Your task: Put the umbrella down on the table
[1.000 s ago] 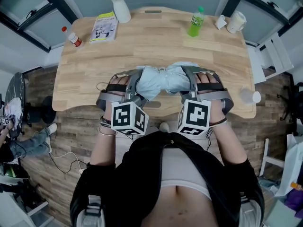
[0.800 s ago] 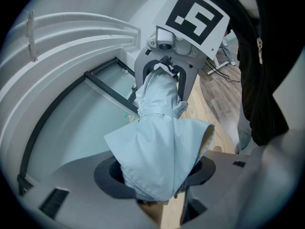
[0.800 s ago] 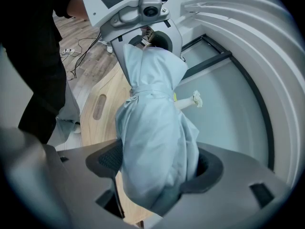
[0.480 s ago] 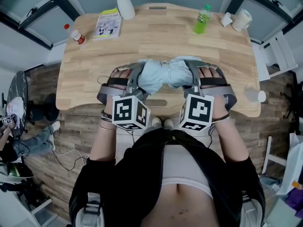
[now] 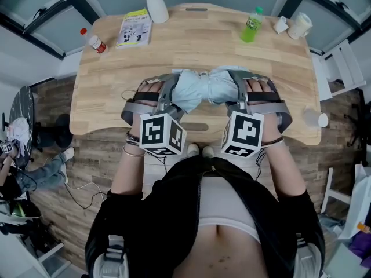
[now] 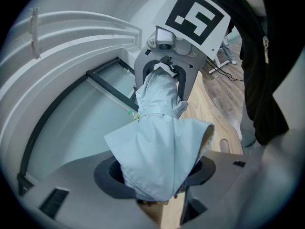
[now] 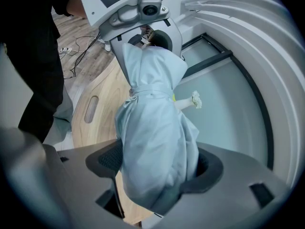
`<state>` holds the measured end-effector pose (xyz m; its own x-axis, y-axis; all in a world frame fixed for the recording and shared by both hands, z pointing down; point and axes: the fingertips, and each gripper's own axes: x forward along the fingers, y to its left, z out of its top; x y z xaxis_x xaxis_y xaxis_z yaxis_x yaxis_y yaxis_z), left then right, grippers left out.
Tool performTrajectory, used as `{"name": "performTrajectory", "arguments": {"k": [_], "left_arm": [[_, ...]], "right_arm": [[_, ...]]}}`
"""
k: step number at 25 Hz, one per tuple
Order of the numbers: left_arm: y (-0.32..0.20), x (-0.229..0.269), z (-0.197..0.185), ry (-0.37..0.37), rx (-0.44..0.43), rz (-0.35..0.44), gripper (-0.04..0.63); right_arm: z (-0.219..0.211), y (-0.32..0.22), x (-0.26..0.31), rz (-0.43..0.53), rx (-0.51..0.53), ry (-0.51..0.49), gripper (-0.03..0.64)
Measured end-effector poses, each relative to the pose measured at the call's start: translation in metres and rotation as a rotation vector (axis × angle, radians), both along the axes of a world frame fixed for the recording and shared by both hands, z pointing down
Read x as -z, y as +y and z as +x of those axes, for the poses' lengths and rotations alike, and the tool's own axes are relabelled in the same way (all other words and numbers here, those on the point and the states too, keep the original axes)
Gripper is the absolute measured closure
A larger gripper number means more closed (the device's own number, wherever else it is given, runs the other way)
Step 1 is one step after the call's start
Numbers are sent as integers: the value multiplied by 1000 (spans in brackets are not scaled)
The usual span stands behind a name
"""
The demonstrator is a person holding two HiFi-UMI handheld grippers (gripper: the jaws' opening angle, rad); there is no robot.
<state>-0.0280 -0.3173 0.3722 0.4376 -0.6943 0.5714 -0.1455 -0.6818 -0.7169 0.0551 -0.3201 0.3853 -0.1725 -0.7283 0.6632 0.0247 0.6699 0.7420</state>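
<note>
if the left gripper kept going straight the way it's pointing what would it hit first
The left gripper is shut on the folded light blue umbrella. Straight beyond along it, the first thing is probably the right gripper, holding the other end; depth is unclear.

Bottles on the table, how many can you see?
2: a red-capped bottle near the table's far left corner, and a green bottle toward the far right. None looks hidden.
</note>
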Motion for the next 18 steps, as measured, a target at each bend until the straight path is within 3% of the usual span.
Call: {"name": "performTrajectory", "arguments": {"k": [18], "left_arm": [[-26, -14, -2, 8, -3, -26, 344]], "right_arm": [[-3, -27, -14, -24, -5, 15, 238]]}}
